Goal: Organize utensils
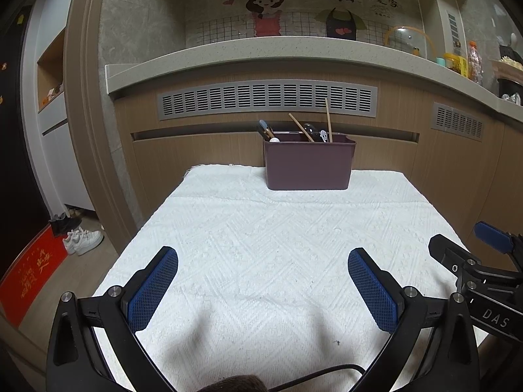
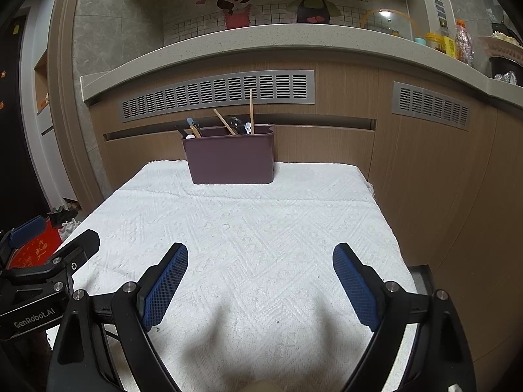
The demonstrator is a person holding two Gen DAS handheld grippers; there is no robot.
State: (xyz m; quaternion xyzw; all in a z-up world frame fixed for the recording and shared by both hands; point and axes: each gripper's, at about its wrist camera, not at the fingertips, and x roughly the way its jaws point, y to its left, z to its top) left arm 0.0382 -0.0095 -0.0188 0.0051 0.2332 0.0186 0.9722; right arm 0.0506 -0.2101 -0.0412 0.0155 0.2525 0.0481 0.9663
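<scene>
A dark purple utensil holder (image 1: 309, 165) stands at the far edge of the white textured cloth (image 1: 261, 245). Wooden chopsticks (image 1: 328, 119) and dark-handled utensils (image 1: 266, 129) stick out of it. It also shows in the right wrist view (image 2: 232, 156), with chopsticks (image 2: 251, 107) upright. My left gripper (image 1: 263, 261) is open and empty, low over the near part of the cloth. My right gripper (image 2: 260, 254) is open and empty beside it. Each gripper shows at the edge of the other's view.
A wooden counter front with grey vents (image 1: 268, 98) rises right behind the table. Its stone top (image 1: 261, 49) carries bottles and jars (image 1: 474, 62) at the right. Shoes (image 1: 81, 238) and a red mat (image 1: 29, 277) lie on the floor at left.
</scene>
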